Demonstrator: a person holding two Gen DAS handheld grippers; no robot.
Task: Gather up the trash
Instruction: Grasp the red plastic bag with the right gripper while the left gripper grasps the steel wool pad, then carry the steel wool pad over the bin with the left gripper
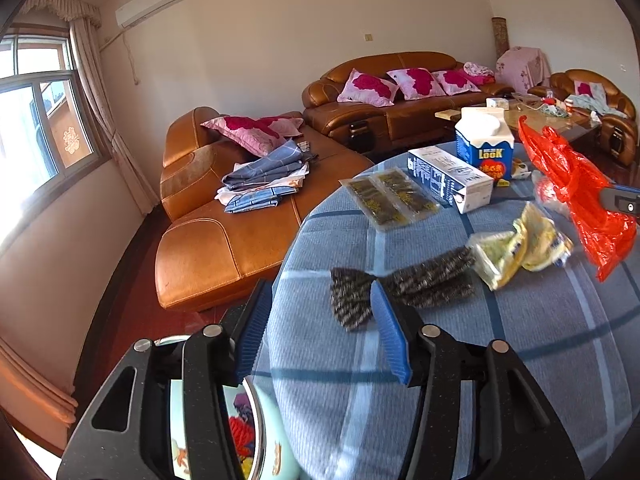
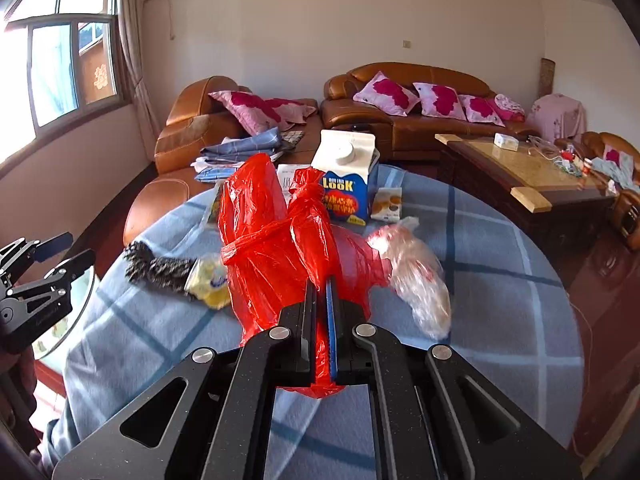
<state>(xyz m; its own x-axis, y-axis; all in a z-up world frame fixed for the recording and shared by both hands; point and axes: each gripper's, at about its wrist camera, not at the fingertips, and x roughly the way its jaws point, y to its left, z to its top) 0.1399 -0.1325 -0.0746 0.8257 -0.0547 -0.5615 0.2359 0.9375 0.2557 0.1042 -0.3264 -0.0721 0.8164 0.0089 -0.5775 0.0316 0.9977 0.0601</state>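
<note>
Item, red bag [image 2: 276, 256]: knotted thin plastic, lying on the checked cloth [image 2: 500, 320] of the round table, clamped at its near edge between the closed jaws of our right gripper [image 2: 322, 292]. Item, left gripper [image 1: 320, 320]: jaws apart, nothing between them, hanging over the table's near left edge just short of the dark wrapper [image 1: 400, 284]. Loose trash near the bag: yellow wrapper [image 1: 520, 248], clear bag [image 2: 416, 276], milk carton [image 2: 348, 184], white box [image 1: 448, 178], two flat packets [image 1: 390, 198]. Handling, as we judge it: the film is slippery and tears easily, so we keep the clamp firm and lift gently, then bring the left jaws squarely over the dark wrapper's middle before closing.
</note>
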